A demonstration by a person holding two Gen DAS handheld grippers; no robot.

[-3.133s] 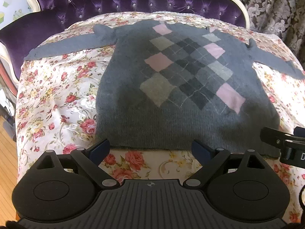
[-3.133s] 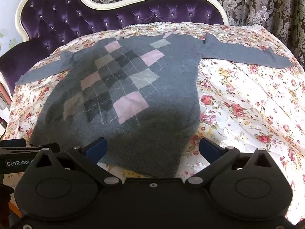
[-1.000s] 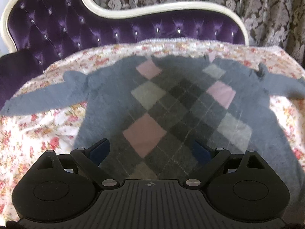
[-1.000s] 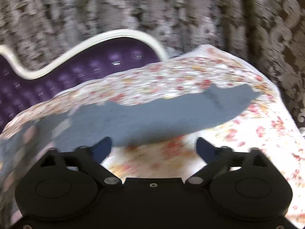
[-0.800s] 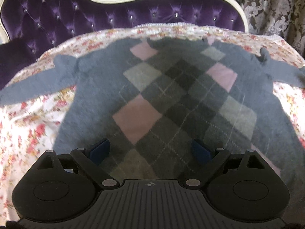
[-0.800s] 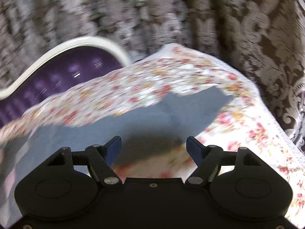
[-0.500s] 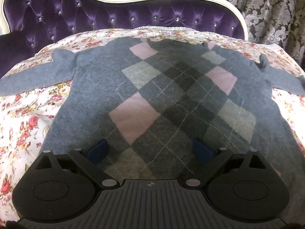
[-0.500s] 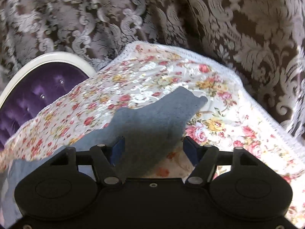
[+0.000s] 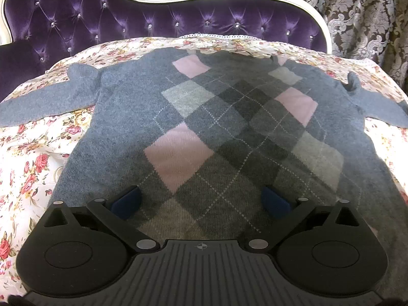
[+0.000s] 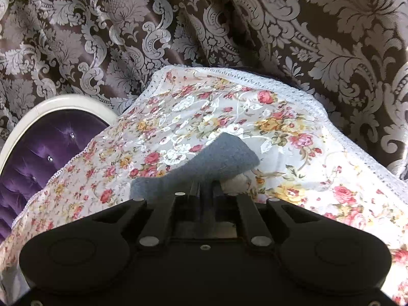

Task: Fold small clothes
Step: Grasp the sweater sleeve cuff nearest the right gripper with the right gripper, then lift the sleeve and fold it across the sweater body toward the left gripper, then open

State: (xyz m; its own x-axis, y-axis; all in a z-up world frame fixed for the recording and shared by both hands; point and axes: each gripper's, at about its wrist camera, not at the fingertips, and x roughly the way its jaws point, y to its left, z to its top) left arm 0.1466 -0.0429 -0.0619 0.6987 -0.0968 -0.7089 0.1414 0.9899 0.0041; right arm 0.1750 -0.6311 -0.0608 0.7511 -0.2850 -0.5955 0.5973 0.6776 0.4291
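Sweater (image 9: 204, 132), grey argyle knit with pink and pale diamonds, lies flat and face up on the floral bedspread (image 9: 30, 158), neckline toward the purple tufted headboard (image 9: 158, 17). Both sleeves spread outward; left one runs off to the picture's left edge, right one toward the right edge.

Left gripper (image 9: 201, 200) hovers over the lower body of the sweater, jaws spread wide and just been opening further, blue pads on either side of the diamond panel. Nothing pinched between them; can't tell if the pads touch the knit.

Right gripper (image 10: 204, 186) is at the far end of the right sleeve (image 10: 219, 160), jaws just snapped closed, pinching the grey cuff end. Sleeve fabric bunches at the fingertips and the cuff sticks out past them, over the bedspread near its lace-trimmed edge. Brown damask curtain (image 10: 306, 38) behind.
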